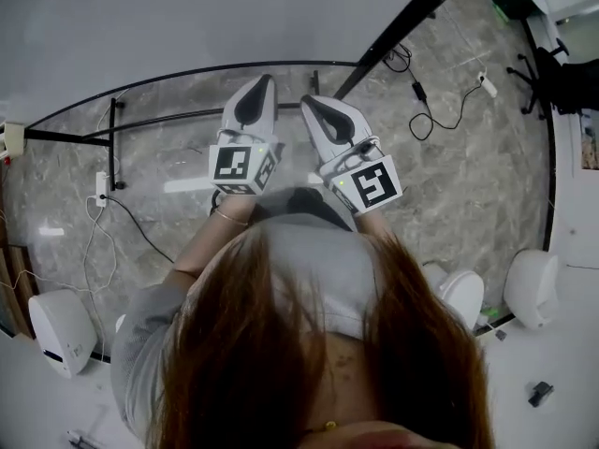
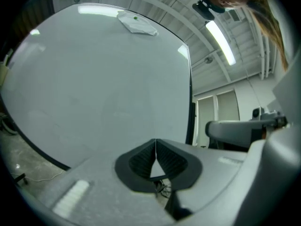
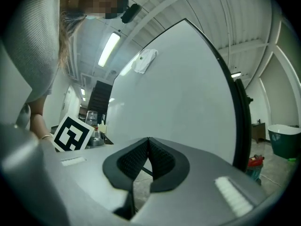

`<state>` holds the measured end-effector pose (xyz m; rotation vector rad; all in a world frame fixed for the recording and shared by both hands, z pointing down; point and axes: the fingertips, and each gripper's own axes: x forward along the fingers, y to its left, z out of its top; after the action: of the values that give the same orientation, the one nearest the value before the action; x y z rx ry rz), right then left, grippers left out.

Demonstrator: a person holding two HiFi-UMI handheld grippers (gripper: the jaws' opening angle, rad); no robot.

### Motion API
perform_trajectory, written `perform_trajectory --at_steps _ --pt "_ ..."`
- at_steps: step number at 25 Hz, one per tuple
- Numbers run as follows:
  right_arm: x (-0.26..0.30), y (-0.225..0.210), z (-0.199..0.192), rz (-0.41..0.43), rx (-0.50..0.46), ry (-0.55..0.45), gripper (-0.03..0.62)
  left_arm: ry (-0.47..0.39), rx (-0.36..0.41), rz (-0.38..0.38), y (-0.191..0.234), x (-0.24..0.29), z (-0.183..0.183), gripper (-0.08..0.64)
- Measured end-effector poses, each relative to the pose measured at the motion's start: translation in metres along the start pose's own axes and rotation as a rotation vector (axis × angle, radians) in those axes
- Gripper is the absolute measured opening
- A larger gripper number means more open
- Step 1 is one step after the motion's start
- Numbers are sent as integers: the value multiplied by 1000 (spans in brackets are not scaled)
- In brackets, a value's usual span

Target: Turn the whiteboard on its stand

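Note:
The whiteboard fills the top of the head view, its black frame edge curving above the floor. Its white face also fills the left gripper view and the right gripper view. A small white eraser-like thing sticks high on the board. My left gripper and right gripper point side by side at the board. Both are shut with nothing between the pads. Their tips are close to the board's face; I cannot tell whether they touch it.
Black stand bars run under the board. Cables and power strips lie on the marble floor. White rounded units stand at both sides, and an office chair is at the far right.

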<state>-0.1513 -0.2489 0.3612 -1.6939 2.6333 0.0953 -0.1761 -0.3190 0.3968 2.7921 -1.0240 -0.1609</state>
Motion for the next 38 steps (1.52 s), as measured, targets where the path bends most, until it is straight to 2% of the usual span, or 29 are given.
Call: perform_trajectory --at_steps 4,8,10,13,16,20,22,24,26,28,30,31,34,38 --pt "-26 -38 4 -11 16 -23 3 10 21 -6 -43 22 3 -2" --pt "-30 -56 7 -29 10 -50 3 19 19 -42 -65 32 3 -2" --pt "-35 -63 15 -11 2 -71 3 21 12 -62 -75 36 3 -2" --pt "-49 -84 52 47 -41 -104 3 18 14 -96 -91 42 6 -2" --pt "-59 -121 103 97 -90 -85 4 17 25 -141 -107 50 12 -2" --pt "-53 -167 146 271 -161 -66 9 35 44 -214 -142 73 12 0" --pt "-45 -182 144 370 -216 -8 51 17 51 -250 -159 86 22 2" --pt "-37 -188 136 471 -231 55 90 1 44 -274 -172 98 33 41" --pt "-29 -196 131 527 -221 72 164 -5 33 -281 -180 106 41 90" --pt "-22 -204 128 573 -194 73 210 -8 24 -285 -185 112 43 123" --pt "-15 -209 126 634 -150 76 311 -6 24 -295 -193 118 43 146" --pt "-11 -210 128 666 -124 75 337 -4 26 -299 -198 120 43 160" --pt "0 -202 144 781 -74 40 354 2 17 -301 -208 126 41 189" --pt "25 -173 161 926 -85 18 354 4 9 -290 -209 132 43 199"
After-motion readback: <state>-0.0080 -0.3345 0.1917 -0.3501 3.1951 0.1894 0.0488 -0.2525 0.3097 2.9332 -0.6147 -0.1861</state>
